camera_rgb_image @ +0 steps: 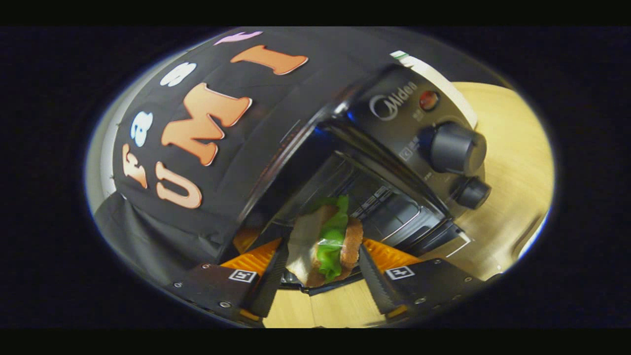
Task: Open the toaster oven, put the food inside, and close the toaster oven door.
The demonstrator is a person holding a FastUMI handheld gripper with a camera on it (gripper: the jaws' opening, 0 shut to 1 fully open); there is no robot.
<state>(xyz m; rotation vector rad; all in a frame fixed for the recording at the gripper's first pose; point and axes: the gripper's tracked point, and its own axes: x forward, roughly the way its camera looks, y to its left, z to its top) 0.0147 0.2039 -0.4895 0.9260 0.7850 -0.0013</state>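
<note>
— While the gripper [323, 268] is tilted over like this, what are its fingers at?

— They are pinching a sandwich [326, 241], one finger [270, 283] pressed against the bread side and the other against the browned patty side. The sandwich stands on edge between them, with green lettuce showing down the middle of it.

— And where is that sandwich with respect to the oven?

— Right at the mouth of the toaster oven [394, 148]. The top of the sandwich reaches into the dark opening, and the lower end sits between the fingers, above the wooden table [512, 162].

— Is the oven door open?

— Yes. The door [446, 239] is swung down, lying out from the opening just beside the far finger, with pale lines on its glass. Inside, a wire rack [389, 202] can be made out beyond the sandwich.

— What else is on the oven?

— Its control panel faces the camera beside the opening: a red lamp [429, 100] near the top, a large knob [456, 148] under it, and a smaller knob [473, 192] below that.

— And around it?

— Black cloth [162, 236] hangs behind and beside the oven, draped down toward the table.
</note>
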